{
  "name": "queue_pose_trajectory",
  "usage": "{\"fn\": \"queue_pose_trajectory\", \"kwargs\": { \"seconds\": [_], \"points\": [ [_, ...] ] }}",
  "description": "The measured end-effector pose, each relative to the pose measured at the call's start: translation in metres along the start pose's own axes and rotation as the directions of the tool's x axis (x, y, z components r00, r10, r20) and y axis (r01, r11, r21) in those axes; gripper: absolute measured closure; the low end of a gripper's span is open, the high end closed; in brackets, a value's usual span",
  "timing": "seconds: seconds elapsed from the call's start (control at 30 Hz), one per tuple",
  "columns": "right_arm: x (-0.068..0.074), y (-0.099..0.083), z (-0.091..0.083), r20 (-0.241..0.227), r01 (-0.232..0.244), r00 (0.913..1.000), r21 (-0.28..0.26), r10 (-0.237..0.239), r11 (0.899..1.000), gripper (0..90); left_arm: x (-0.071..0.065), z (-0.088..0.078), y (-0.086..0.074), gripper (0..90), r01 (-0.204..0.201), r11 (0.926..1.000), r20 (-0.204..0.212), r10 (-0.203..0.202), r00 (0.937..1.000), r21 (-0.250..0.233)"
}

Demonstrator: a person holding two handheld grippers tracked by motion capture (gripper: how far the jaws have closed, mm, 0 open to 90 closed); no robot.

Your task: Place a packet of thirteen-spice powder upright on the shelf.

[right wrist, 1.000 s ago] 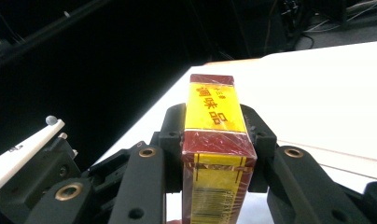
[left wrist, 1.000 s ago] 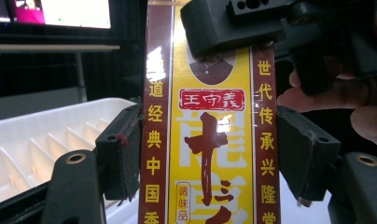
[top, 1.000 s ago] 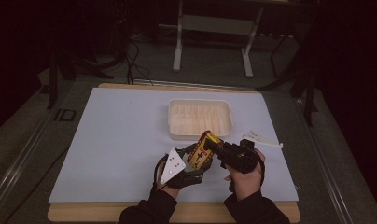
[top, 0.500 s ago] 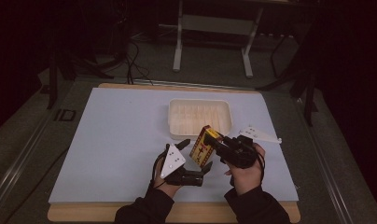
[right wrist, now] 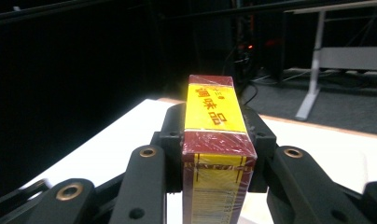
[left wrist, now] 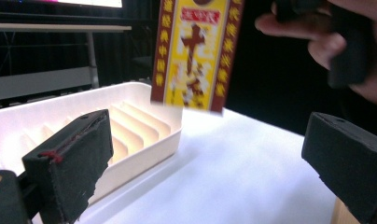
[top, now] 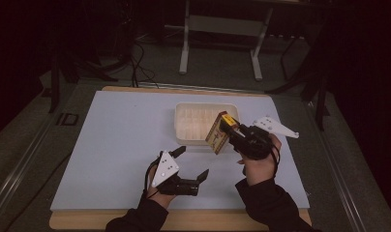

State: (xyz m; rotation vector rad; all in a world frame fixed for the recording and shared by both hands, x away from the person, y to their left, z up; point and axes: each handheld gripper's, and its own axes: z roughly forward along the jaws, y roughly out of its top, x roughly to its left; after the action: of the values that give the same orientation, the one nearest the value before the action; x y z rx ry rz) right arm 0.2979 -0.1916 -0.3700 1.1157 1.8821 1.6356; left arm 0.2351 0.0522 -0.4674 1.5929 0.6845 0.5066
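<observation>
A dim room, dark at the edges, with light falling mainly on one table. The table (top: 111, 145) has a pale blue-white top laid over a wooden board whose edge (top: 87, 224) shows along the near side. It stands on a grey floor (top: 19, 164). Beyond the far side of the table stands a white metal frame (top: 186, 43) with two upright legs and a crossbar. Black cables (top: 138, 58) trail across the floor near it. Dark stands (top: 55, 72) and poles rise at the left and right. The far wall is lost in blackness.
</observation>
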Motion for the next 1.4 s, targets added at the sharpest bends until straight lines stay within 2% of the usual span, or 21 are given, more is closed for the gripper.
{"fn": "queue_pose_trajectory", "kwargs": {
  "seconds": [0.17, 0.23, 0.37, 0.43, 0.5, 0.53, 0.57, 0.6, 0.77, 0.8, 0.83, 0.9, 0.97, 1.03, 1.07, 1.23, 1.3, 1.37, 1.4],
  "points": [
    [-0.009, 0.008, 0.007, 0.052, 0.004, 0.9986, -0.02, -0.003, 1.0, 67.3, 0.004, -0.009, -0.008, 3.1, 0.01, 0.9999, -0.009, -0.01, 0.9999, 0.006],
    [-0.012, 0.009, 0.009, 0.071, 0.009, 0.9975, -0.029, -0.007, 1.0, 67.3, 0.007, -0.012, -0.011, 3.1, 0.003, 1.0, -0.024, -0.003, 0.9997, 0.008],
    [-0.017, 0.012, 0.015, 0.106, 0.022, 0.9942, -0.039, -0.018, 0.999, 67.4, 0.011, -0.017, -0.018, 3.1, 0.02, 0.9998, -0.045, -0.02, 0.9988, 0.005],
    [-0.019, 0.013, 0.017, 0.115, 0.025, 0.9932, -0.04, -0.021, 0.999, 67.3, 0.013, -0.019, -0.021, 3.1, 0.015, 0.9998, -0.056, -0.015, 0.9983, 0.008],
    [-0.024, 0.017, 0.026, 0.164, 0.06, 0.9851, -0.046, -0.052, 0.997, 67.3, 0.014, -0.019, -0.023, 3.1, 0.015, 0.9999, -0.06, -0.014, 0.9981, 0.006],
    [-0.024, 0.017, 0.026, 0.164, 0.06, 0.9851, -0.046, -0.052, 0.997, 67.3, 0.014, -0.018, -0.024, 3.1, 0.016, 0.9998, -0.062, -0.016, 0.9979, 0.006],
    [-0.026, 0.018, 0.031, 0.186, 0.074, 0.9805, -0.05, -0.063, 0.996, 67.3, 0.014, -0.018, -0.025, 3.1, 0.014, 0.9999, -0.063, -0.014, 0.9979, 0.006],
    [-0.026, 0.018, 0.031, 0.186, 0.074, 0.9805, -0.05, -0.063, 0.996, 67.3, 0.015, -0.018, -0.025, 3.1, 0.016, 0.9998, -0.062, -0.016, 0.9979, 0.01],
    [-0.037, 0.022, 0.043, 0.238, 0.072, 0.9695, -0.061, -0.056, 0.996, 67.3, 0.015, -0.017, -0.026, 3.1, 0.011, 0.9999, -0.085, -0.011, 0.9963, 0.0],
    [-0.039, 0.022, 0.046, 0.253, 0.074, 0.9657, -0.063, -0.056, 0.995, 67.3, 0.015, -0.017, -0.027, 3.1, 0.012, 0.9999, -0.088, -0.012, 0.996, 0.001],
    [-0.044, 0.022, 0.051, 0.284, 0.077, 0.9572, -0.067, -0.055, 0.995, 67.3, 0.014, -0.017, -0.027, 3.1, 0.011, 0.9999, -0.092, -0.011, 0.9957, 0.004],
    [-0.047, 0.022, 0.053, 0.29, 0.068, 0.9561, -0.07, -0.045, 0.995, 67.3, 0.014, -0.016, -0.028, 3.1, 0.012, 0.9999, -0.088, -0.012, 0.996, 0.007],
    [-0.054, 0.022, 0.058, 0.314, 0.057, 0.9488, -0.073, -0.031, 0.996, 67.3, 0.014, -0.015, -0.028, 3.1, 0.023, 0.9996, -0.085, -0.022, 0.9961, 0.014],
    [-0.057, 0.022, 0.06, 0.323, 0.058, 0.9459, -0.074, -0.031, 0.996, 67.3, 0.013, -0.014, -0.029, 3.1, 0.023, 0.9996, -0.08, -0.022, 0.9965, 0.016],
    [-0.064, 0.02, 0.063, 0.347, 0.053, 0.9375, -0.074, -0.024, 0.996, 67.3, 0.013, -0.014, -0.029, 3.2, 0.022, 0.9996, -0.072, -0.021, 0.9972, 0.015],
    [-0.075, 0.008, 0.071, 0.38, 0.048, 0.9246, -0.062, -0.021, 0.997, 67.3, 0.013, -0.013, -0.03, 3.1, 0.025, 0.9995, -0.073, -0.024, 0.9971, 0.018],
    [-0.078, 0.001, 0.075, 0.401, 0.053, 0.9157, -0.052, -0.028, 0.997, 67.3, 0.013, -0.013, -0.03, 3.1, 0.029, 0.9994, -0.072, -0.028, 0.997, 0.021],
    [-0.082, -0.007, 0.079, 0.403, 0.04, 0.9148, -0.037, -0.022, 0.999, 67.3, 0.013, -0.013, -0.03, 3.1, 0.024, 0.9995, -0.071, -0.022, 0.9972, 0.022],
    [-0.084, -0.011, 0.081, 0.414, 0.044, 0.9099, -0.032, -0.026, 0.999, 67.3, 0.013, -0.013, -0.03, 3.1, 0.027, 0.9995, -0.071, -0.025, 0.9971, 0.019]
  ]
}}
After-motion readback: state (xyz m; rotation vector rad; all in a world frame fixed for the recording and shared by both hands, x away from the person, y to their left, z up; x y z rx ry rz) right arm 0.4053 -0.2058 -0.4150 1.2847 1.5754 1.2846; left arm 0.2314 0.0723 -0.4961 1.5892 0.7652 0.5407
